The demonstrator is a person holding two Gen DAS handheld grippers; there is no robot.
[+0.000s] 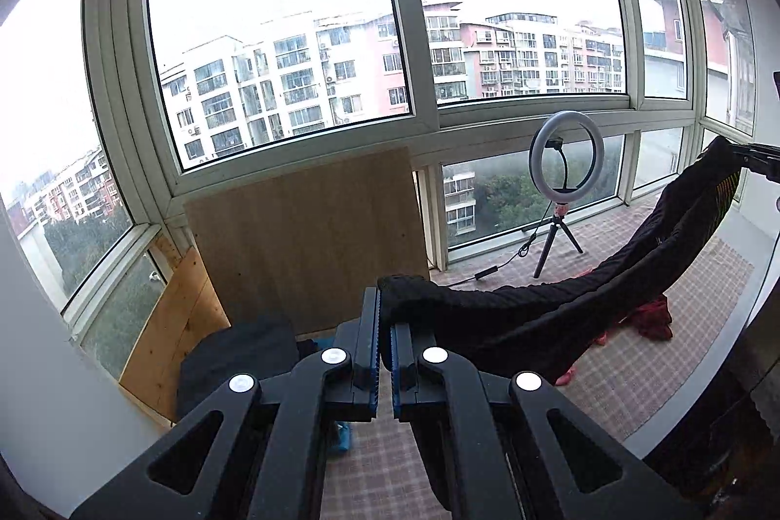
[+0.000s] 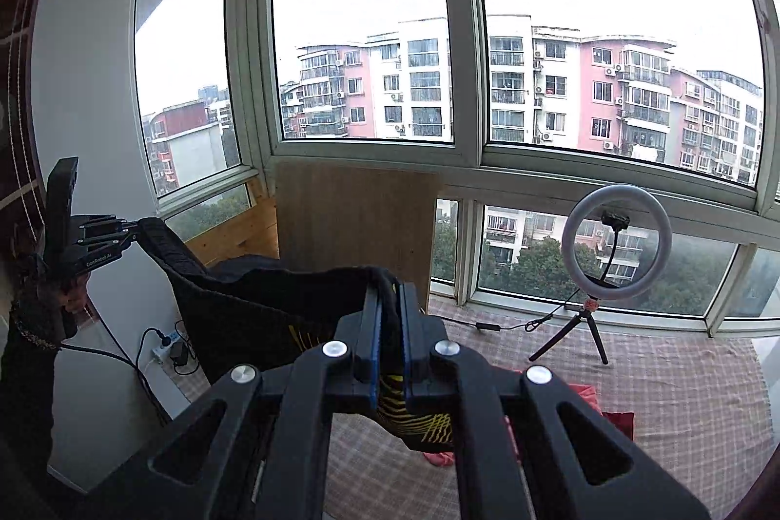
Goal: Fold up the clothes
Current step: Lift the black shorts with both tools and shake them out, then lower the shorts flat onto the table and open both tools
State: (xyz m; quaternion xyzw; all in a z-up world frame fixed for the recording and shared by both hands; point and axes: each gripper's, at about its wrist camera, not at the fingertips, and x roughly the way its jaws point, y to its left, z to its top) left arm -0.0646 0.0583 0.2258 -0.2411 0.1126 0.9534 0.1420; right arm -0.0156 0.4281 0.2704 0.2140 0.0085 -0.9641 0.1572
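A ring light (image 2: 615, 242) on a small black tripod (image 2: 580, 337) stands on the checked floor covering (image 2: 682, 378) near the windows (image 2: 360, 13); its cable (image 2: 507, 325) trails leftward along the floor. A wooden board (image 2: 353, 222) leans against the window frame; a white power strip (image 2: 163, 349) with plugs lies by the wall; apartment blocks (image 2: 536, 81) show outside.
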